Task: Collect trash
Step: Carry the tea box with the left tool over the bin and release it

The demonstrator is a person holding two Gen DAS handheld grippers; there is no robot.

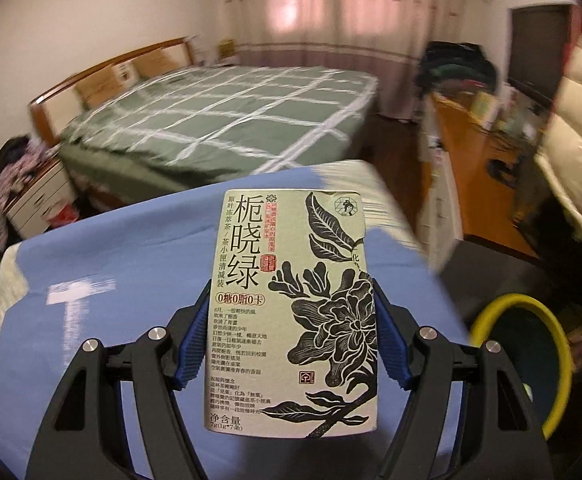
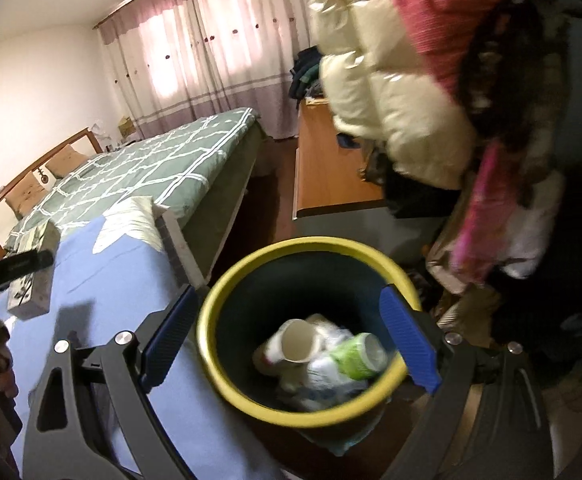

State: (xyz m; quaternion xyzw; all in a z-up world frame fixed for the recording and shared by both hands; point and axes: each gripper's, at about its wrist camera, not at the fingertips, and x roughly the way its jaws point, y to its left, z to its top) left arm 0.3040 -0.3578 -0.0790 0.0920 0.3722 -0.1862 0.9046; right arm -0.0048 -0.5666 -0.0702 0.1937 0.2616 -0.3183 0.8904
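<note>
My left gripper is shut on a pale green tea box with black flower print and holds it above the blue-covered table. The same box shows at the left of the right wrist view, in the other gripper's black finger. My right gripper is open and empty, above the mouth of the yellow-rimmed dark bin. In the bin lie a paper cup, a green can and white wrappers. The bin's rim also shows at the right of the left wrist view.
A bed with a green checked cover stands beyond the table. A wooden desk with clutter runs along the right. A cream puffy jacket and pink clothes hang close above the bin. A dark floor gap lies between table and desk.
</note>
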